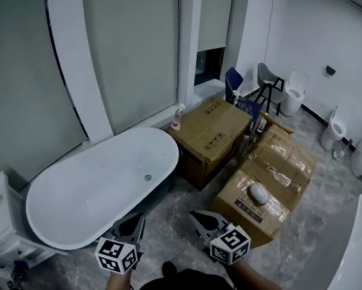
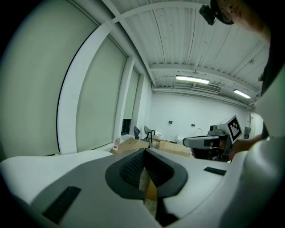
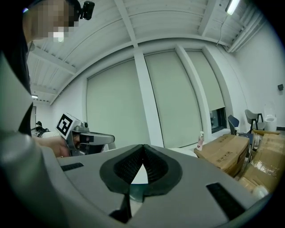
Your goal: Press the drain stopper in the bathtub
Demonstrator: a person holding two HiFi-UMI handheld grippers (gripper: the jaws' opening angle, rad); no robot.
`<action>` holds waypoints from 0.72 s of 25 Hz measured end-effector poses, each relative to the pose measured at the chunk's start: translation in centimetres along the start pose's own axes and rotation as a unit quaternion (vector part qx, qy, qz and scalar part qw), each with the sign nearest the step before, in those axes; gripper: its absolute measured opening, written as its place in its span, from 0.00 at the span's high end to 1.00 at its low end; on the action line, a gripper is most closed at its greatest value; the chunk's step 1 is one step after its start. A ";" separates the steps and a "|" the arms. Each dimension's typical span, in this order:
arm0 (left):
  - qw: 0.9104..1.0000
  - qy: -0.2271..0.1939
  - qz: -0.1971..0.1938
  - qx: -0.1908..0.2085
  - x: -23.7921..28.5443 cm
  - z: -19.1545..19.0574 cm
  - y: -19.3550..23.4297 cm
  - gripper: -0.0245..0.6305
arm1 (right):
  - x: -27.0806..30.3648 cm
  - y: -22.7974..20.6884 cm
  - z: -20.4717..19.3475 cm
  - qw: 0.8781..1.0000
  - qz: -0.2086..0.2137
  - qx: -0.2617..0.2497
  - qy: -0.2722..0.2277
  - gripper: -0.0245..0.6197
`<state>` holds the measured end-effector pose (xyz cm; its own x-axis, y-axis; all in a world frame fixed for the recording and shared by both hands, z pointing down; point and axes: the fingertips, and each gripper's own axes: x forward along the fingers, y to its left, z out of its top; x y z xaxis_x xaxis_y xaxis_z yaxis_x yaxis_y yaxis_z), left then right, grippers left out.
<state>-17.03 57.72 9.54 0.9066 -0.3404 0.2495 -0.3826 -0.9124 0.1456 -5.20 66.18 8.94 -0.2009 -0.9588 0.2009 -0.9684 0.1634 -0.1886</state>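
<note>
Pressing has not yet begun: the left gripper [image 1: 135, 221] and right gripper [image 1: 199, 218] are held over the floor beside the bathtub [image 1: 67, 190], well apart from the drain stopper [image 1: 148, 177], which is seated in the tub floor toward the end nearest the cardboard boxes [image 1: 217, 135]. Both jaw pairs are seen closed tip to tip, with nothing between them. The stopper is judged small, rigid and smooth, possibly slippery. No grasp is required; a closed tip should be applied squarely to its centre.
</note>
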 end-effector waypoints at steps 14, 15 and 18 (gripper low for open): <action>1.000 -0.005 0.002 -0.024 2.9 0.2 11.1 0.95 | 11.0 -2.3 1.3 1.000 -0.011 -0.001 0.027 0.94; 1.000 -0.005 0.005 -0.027 3.4 0.2 11.7 0.95 | 11.9 -3.1 1.3 1.000 -0.010 0.001 0.028 0.94; 0.999 0.000 0.018 -0.031 5.2 0.5 13.8 0.95 | 14.5 -5.9 2.0 1.000 -0.006 0.013 0.026 0.94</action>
<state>-17.49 43.28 12.37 0.8924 -0.3719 0.2557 -0.4246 -0.8837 0.1967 -2.06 50.84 11.01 -0.1972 -0.9474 0.2522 -0.9668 0.1453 -0.2102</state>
